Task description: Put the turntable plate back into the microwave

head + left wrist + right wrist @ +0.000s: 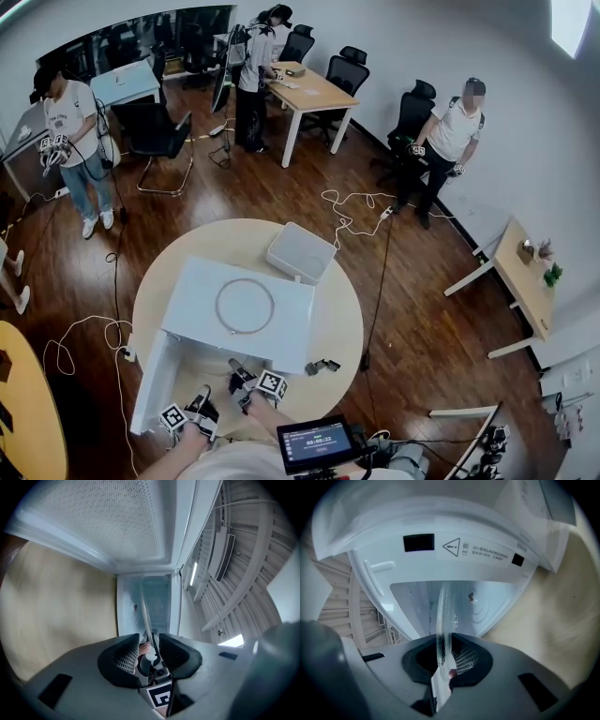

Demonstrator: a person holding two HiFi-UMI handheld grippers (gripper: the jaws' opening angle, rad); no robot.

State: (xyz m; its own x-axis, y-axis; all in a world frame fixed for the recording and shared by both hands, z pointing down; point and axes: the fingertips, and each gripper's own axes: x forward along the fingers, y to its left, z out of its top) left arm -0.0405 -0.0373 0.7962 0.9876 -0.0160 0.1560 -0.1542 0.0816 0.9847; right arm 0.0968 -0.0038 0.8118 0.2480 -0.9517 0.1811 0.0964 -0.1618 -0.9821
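The turntable plate [442, 616] was clear, glossy glass with a ribbed rim. The microwave [487, 569] showed smooth, shiny white walls, and its door [93, 522] a finely perforated matt sheet. The table [339, 323] looked pale and matt, the floor [422, 309] dark polished wood. The right gripper [445, 657] had a matt grey shell and black grid-textured pads [465, 659]

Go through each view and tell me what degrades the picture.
Head view: even light, but heavy fisheye bending bows the walls and the table. Left gripper view: black corners, the ceiling lamp glares white, the table looks soft. Right gripper view: black corners, and the glass plate blurs where it nears the lens.
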